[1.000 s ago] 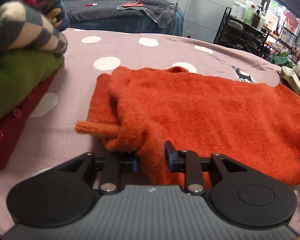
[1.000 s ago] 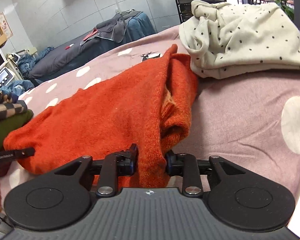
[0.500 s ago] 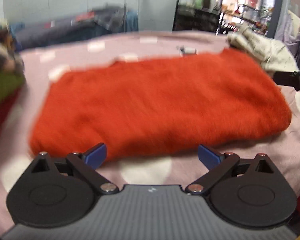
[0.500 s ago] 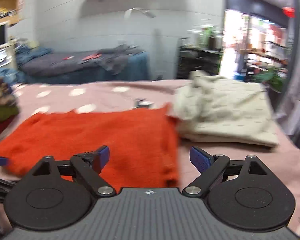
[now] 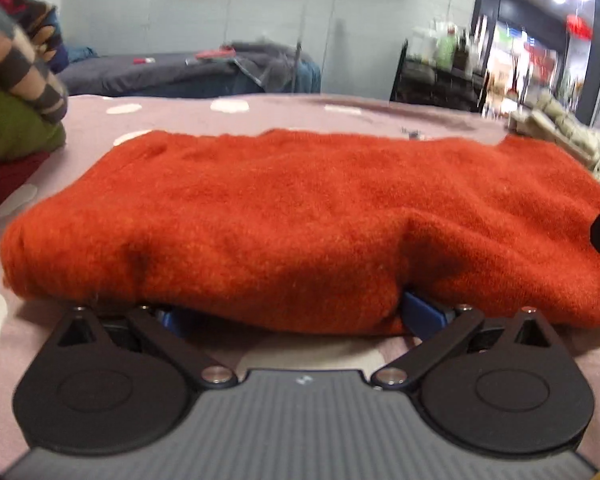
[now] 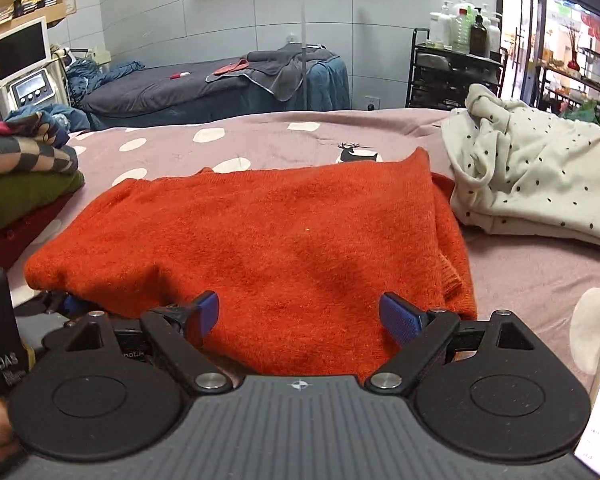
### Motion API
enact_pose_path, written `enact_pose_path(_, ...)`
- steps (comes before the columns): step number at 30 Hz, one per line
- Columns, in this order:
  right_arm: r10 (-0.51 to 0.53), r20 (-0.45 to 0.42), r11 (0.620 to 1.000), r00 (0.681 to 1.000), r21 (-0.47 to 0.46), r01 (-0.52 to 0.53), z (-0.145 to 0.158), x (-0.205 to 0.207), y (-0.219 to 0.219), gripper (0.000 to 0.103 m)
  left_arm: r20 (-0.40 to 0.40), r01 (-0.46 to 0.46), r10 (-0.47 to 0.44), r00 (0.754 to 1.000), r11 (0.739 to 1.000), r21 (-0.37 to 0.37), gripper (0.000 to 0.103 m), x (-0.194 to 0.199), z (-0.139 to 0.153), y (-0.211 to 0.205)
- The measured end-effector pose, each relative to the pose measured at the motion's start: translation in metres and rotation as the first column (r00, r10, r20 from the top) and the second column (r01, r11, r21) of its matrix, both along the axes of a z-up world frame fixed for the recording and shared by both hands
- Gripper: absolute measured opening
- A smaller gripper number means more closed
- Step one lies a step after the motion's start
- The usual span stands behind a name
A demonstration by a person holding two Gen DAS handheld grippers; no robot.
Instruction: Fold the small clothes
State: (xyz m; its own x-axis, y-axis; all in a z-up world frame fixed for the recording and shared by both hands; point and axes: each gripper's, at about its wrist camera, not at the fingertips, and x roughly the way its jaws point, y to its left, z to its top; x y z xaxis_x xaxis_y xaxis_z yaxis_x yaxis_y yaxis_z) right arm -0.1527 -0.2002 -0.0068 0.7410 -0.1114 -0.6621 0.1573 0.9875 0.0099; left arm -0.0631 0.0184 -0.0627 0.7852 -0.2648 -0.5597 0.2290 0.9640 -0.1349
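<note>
An orange knitted sweater [image 6: 260, 240] lies folded flat on the pink polka-dot bedspread [image 6: 540, 264]; it also fills the left wrist view [image 5: 300, 220]. My left gripper [image 5: 292, 316] is open, low at the sweater's near edge, with its blue fingertips [image 5: 420, 314] tucked under the fabric's hem. My right gripper [image 6: 304, 316] is open and empty, its blue fingertips [image 6: 398, 318] hovering over the sweater's near right part. The left gripper also shows in the right wrist view, under the sweater's left corner [image 6: 74, 304].
A stack of folded clothes, checkered, green and dark red [image 6: 24, 184], sits at the left. A crumpled cream dotted garment [image 6: 532, 176] lies at the right, touching the sweater's far corner. A massage bed [image 6: 204, 88] and a shelf rack [image 6: 456, 72] stand behind.
Both grippers let go of the sweater and opened wide. They swung round to face its long near edge; the left one has since dropped with its tips under the hem.
</note>
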Motion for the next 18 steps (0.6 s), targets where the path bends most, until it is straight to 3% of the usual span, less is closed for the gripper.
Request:
enact_pose_path(5,-0.020,-0.021,0.999,1.000,0.039,0.021,-0.008,0.004,-0.002,0.103,0.076,-0.005,-0.002,0.997,0.996,0.090,0.103,-0.016,-0.003,-0.014)
enact_pose_path(9,-0.017,-0.030,0.999,0.999,0.047,0.018,-0.011,0.006,-0.001,0.103,-0.063,0.046,-0.046,0.997,0.999,-0.013,0.103,0.009,0.012,0.004)
enact_pose_path(13,-0.014,-0.028,0.999,1.000,0.044,0.015,-0.011,0.012,-0.003,0.103,-0.164,0.106,-0.091,0.982,0.991,0.087,0.103,0.043,0.026,-0.010)
enact_pose_path(18,-0.004,-0.023,0.999,1.000,0.034,0.005,-0.014,0.031,0.001,0.103,-0.270,0.051,-0.036,0.962,0.997,0.051,0.103,0.078,0.030,-0.019)
